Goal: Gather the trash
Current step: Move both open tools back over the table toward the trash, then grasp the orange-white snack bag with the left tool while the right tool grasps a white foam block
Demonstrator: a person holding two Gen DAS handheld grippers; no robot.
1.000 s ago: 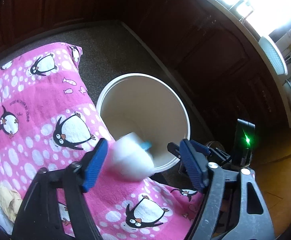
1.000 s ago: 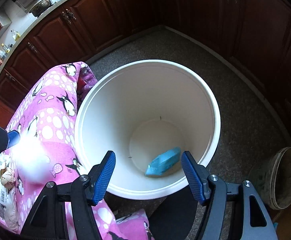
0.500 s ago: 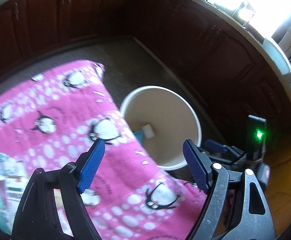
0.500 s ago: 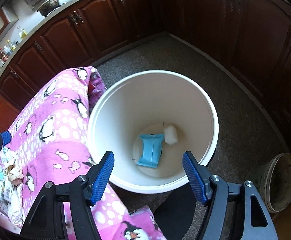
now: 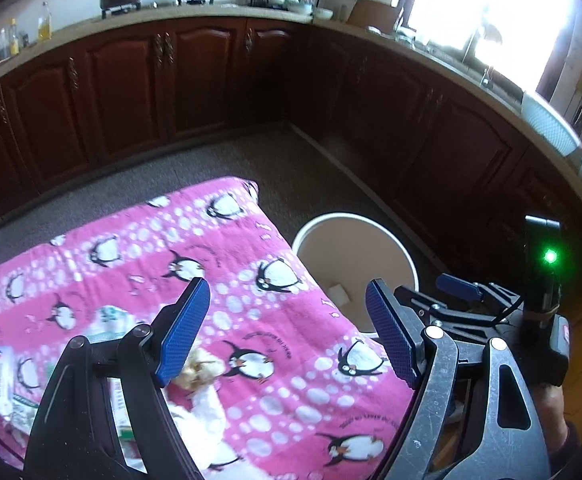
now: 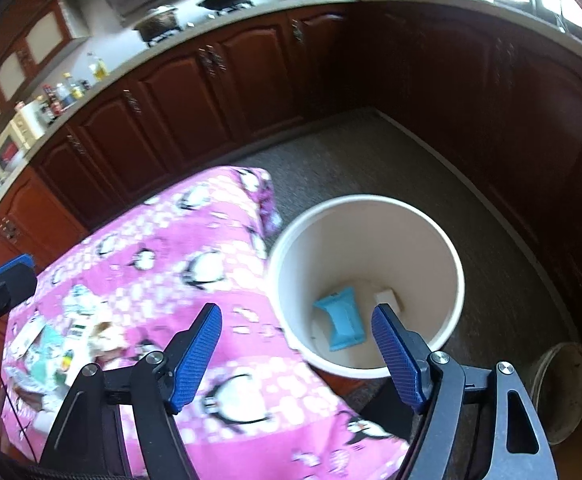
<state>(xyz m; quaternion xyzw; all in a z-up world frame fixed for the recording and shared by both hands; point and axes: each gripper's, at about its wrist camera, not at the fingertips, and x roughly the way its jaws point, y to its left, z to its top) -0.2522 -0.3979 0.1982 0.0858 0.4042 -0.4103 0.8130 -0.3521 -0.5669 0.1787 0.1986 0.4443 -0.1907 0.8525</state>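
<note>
Trash lies in two places: a blue packet point(image 6: 343, 318) and a white block point(image 6: 387, 300) sit in the white bucket point(image 6: 457, 276), wrappers point(image 5: 203, 368) on the pink penguin cloth point(image 5: 251, 240). Left gripper point(image 5: 287, 336) jaws stand apart, empty; right gripper point(image 6: 297, 354) jaws have just been widening, nothing between.

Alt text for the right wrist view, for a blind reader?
The open, empty right gripper hangs above a white bucket holding a blue packet and a small white block. Left of the bucket, a pink penguin blanket carries scattered trash.
</note>
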